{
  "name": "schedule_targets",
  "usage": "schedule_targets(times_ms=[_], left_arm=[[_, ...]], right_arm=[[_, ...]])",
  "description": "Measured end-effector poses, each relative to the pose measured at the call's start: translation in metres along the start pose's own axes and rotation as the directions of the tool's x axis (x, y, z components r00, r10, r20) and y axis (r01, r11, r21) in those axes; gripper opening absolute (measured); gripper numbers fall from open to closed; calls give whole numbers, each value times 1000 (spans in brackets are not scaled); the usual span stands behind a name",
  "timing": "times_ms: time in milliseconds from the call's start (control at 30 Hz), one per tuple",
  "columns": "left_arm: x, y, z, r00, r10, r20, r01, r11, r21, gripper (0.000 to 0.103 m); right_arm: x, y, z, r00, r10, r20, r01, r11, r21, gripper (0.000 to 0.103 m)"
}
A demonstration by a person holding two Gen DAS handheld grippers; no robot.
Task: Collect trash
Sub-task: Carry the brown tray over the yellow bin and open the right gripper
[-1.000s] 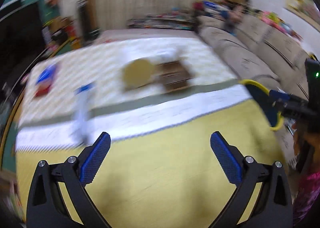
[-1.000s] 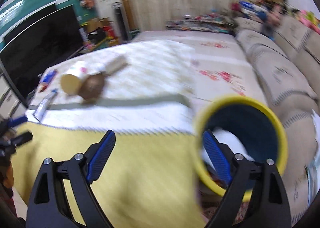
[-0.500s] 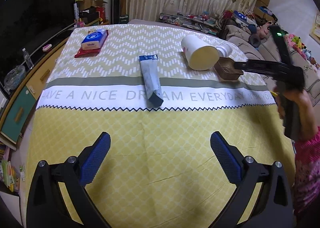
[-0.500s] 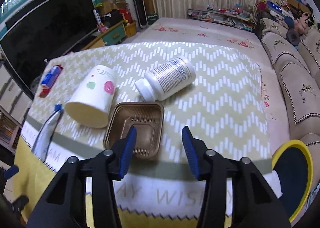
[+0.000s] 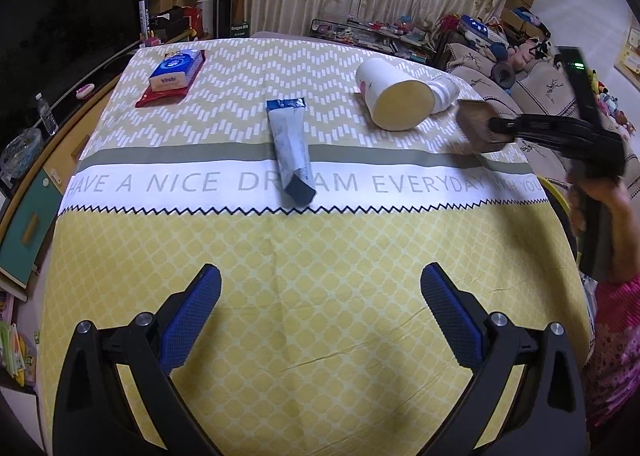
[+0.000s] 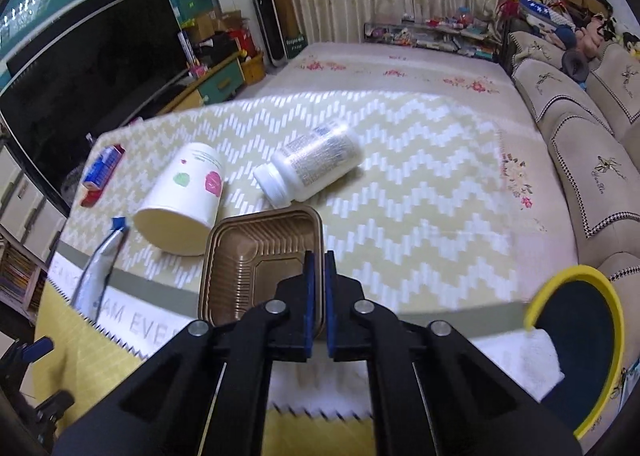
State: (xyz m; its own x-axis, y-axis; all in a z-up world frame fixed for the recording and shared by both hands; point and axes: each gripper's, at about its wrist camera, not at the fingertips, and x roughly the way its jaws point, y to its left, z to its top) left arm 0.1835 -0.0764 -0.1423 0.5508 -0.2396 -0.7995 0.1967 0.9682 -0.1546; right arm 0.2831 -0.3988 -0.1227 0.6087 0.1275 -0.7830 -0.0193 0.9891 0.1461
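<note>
Right gripper (image 6: pixel 316 296) — jaws clenched on the brown tray's (image 6: pixel 248 264) rim. Left gripper (image 5: pixel 320 296) released over the tabletop (image 5: pixel 312 256); cup (image 6: pixel 184 200) at the tray's 10 o'clock.

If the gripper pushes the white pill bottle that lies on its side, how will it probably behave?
The white pill bottle lies on its side and its body is round, so it will probably roll across the tablecloth rather than slide. It looks like smooth plastic, so the pads may slip on it. Whether it is full or empty, and so how heavy, cannot be told.
</note>
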Motion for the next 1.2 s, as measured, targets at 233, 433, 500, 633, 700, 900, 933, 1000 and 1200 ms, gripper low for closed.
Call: schedule_targets(times_ms=[233,433,500,633,700,900,933,1000,1200], left_arm=[[6,-20,0,1000,-26,-10,27,999,40,98],[13,-36,2,999,-33,-19,34,997,67,98],[16,-41,3,999,-38,-24,39,997,72,98],[23,-53,2,998,-43,-46,47,995,90,98],[26,-58,2,998,-44,-52,49,994,101,98],[28,-63,6,998,-31,-53,37,993,112,98],[28,-61,8,998,-28,-50,33,994,109,98],[29,-56,12,999,-10,-41,14,995,96,98],[35,-27,31,997,74,-20,-73,996,48,98]], right_arm=[[-60,-78,-31,995,-78,65,69,989,134,5],[-82,-173,-71,978,-208,25,191,935,299,5],[-81,-197,-84,970,-244,2,230,914,335,5],[-68,-241,-111,958,-281,-59,281,876,393,5],[-61,-254,-120,955,-284,-89,295,865,405,6],[-47,-259,-129,943,-314,-109,331,854,401,35],[-48,-256,-129,942,-321,-103,334,853,400,35],[-50,-254,-127,946,-313,-86,321,859,400,36],[-57,-246,-125,945,-323,-52,318,868,382,41]])
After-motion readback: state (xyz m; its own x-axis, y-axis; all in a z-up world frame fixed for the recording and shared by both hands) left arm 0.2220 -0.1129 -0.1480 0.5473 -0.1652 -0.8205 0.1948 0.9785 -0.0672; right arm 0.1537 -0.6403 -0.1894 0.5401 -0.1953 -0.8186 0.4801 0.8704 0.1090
